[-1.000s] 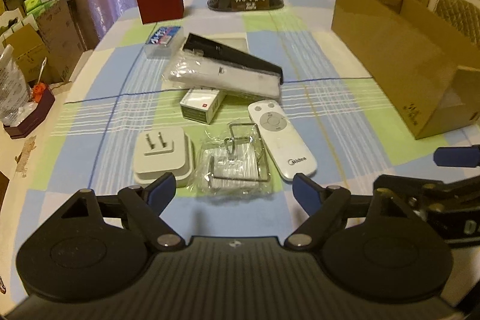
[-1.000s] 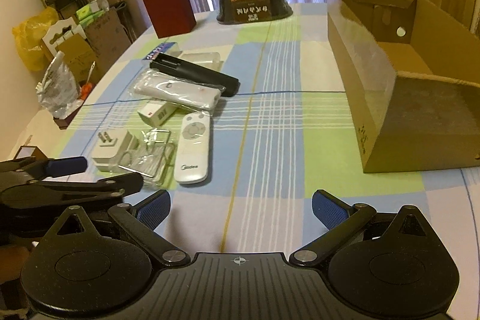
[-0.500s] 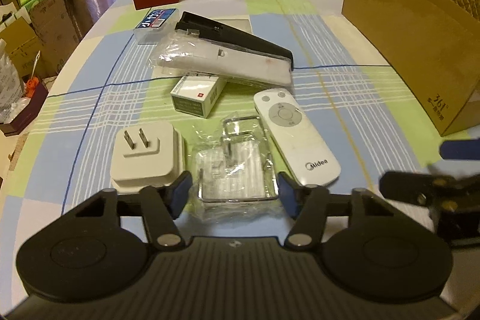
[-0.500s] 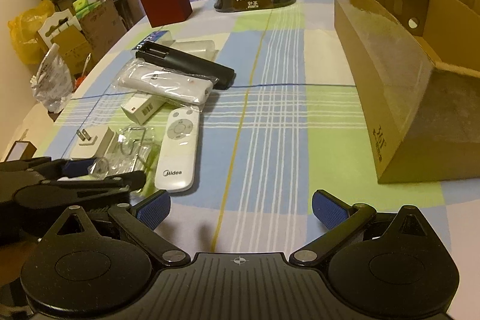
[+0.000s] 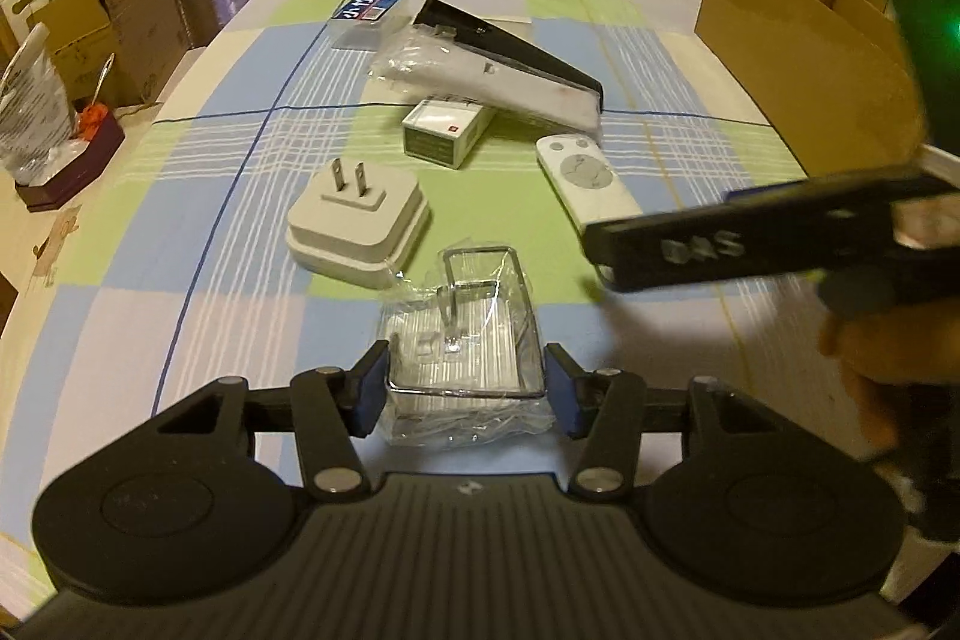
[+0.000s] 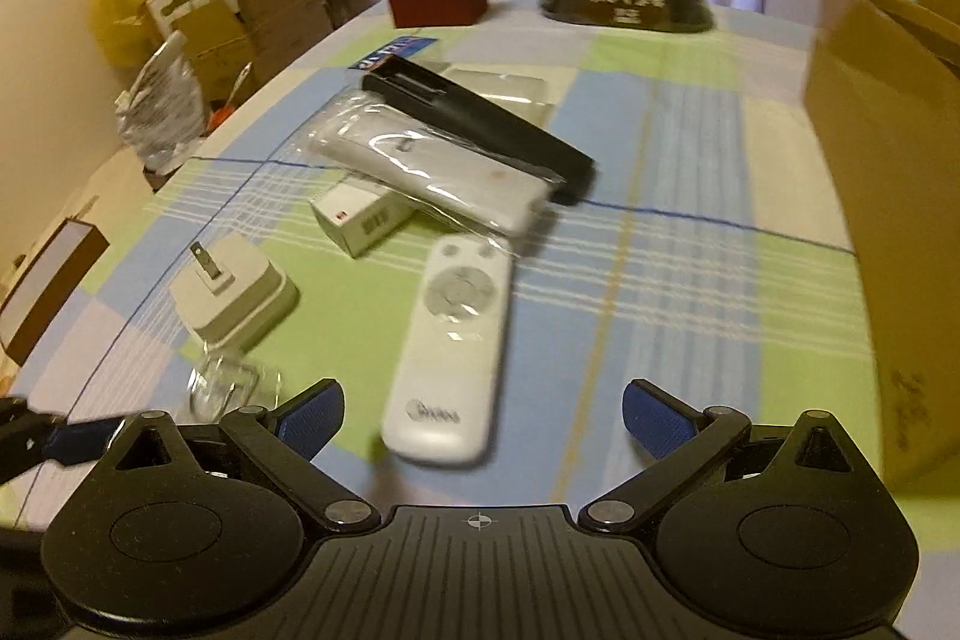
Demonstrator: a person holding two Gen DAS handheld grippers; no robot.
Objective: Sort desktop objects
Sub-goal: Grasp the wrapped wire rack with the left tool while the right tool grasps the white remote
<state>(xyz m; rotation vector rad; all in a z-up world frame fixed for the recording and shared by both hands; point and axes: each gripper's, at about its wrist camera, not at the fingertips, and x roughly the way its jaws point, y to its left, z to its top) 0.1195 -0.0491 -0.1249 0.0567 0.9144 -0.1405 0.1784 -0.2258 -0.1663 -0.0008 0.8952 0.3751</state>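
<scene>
The left tongs (image 5: 467, 388) straddle a bagged wire rack (image 5: 465, 340) at the near edge of the surface (image 5: 180, 328), blue pads (image 5: 369, 388) just beside its metal frame on either side; whether they already pinch it I cannot tell. The right tongs (image 6: 483, 415) hang wide apart and empty over the foot of a white Midea remote (image 6: 450, 346), blurred in motion. The step in hand looks like picking up the first items to sort. Next, the left tongs probably need to clamp firmly on the frame, since the slippery wrapping may slide, then carry it toward the open cardboard box (image 5: 798, 76) at the right, well apart from the white plug adapter (image 5: 357, 226).
</scene>
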